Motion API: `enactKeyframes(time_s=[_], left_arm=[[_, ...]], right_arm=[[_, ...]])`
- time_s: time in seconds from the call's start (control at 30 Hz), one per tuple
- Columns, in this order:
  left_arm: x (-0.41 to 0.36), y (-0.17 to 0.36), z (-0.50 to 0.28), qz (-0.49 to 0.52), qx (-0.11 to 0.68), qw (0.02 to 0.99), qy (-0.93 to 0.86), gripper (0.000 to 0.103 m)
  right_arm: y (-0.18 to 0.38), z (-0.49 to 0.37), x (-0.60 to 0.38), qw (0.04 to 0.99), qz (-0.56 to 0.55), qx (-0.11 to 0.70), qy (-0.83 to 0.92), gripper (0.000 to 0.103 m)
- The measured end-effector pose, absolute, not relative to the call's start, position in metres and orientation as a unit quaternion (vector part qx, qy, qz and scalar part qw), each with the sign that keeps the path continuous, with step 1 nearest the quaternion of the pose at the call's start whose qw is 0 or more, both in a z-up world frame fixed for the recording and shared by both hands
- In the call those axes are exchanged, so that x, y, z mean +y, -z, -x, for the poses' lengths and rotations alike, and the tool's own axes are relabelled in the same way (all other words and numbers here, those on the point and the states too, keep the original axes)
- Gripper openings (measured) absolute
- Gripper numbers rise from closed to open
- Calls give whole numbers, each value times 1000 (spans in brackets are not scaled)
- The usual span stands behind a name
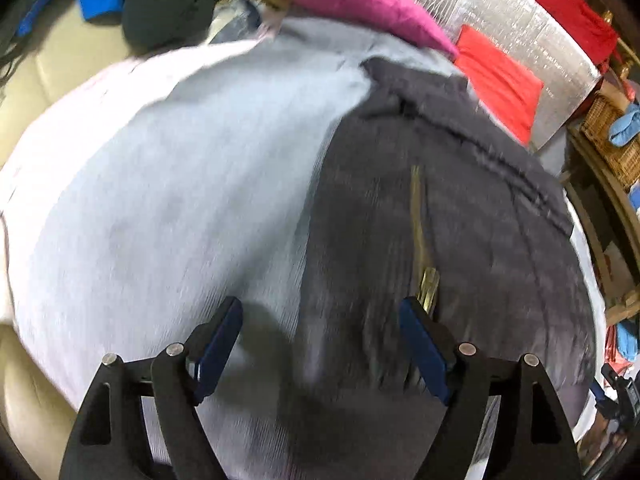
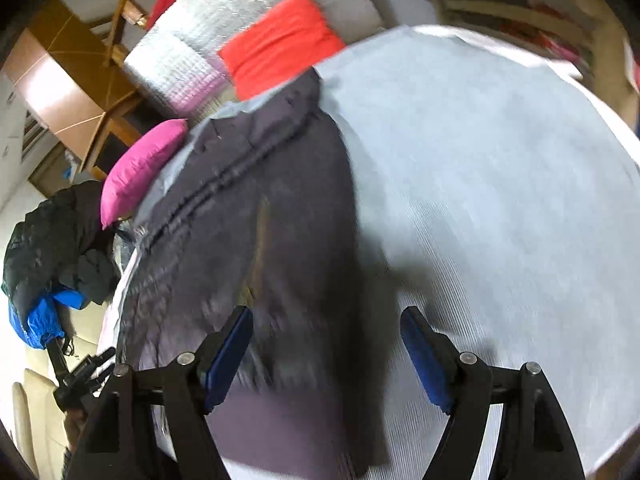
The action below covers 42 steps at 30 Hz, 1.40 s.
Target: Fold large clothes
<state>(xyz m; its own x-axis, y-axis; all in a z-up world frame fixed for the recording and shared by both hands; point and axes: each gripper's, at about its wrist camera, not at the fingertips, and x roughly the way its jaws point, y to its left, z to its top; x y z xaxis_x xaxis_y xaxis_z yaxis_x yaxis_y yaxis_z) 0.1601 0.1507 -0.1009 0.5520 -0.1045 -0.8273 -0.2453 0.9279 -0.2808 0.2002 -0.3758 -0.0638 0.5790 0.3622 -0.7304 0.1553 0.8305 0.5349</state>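
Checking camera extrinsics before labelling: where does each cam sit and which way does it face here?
Left wrist: on the left gripper, angled down at the dark garment on the pale grey cover; own open fingers show, nothing between them.
Right wrist: on the right gripper, angled down over the same garment and cover; own open fingers show, empty.
Shared: the garment, the cover, pink cushion, red cushion.
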Motion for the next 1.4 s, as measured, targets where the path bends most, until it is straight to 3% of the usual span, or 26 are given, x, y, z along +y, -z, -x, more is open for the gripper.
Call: enactKeyframes(time_s=[0.27, 1.2, 1.23, 1.37, 1.4], left_arm=[[147, 99, -136, 188, 466, 864, -44, 81], [142, 106, -130, 198, 465, 862, -34, 82], [143, 107, -129, 199, 466, 862, -37, 82], [141, 101, -125, 205, 449, 869, -29, 82], [140, 102, -125, 204, 451, 869, -26, 82]], right_arm=[[75, -162, -371, 833, -310, 452, -67, 79], [84, -170, -355, 826, -330, 448, -88, 79], [84, -170, -354, 827, -325, 449, -87, 77], [79, -174, -346, 830, -297, 465, -77, 40], [79, -175, -345, 832, -288, 468, -73, 40]])
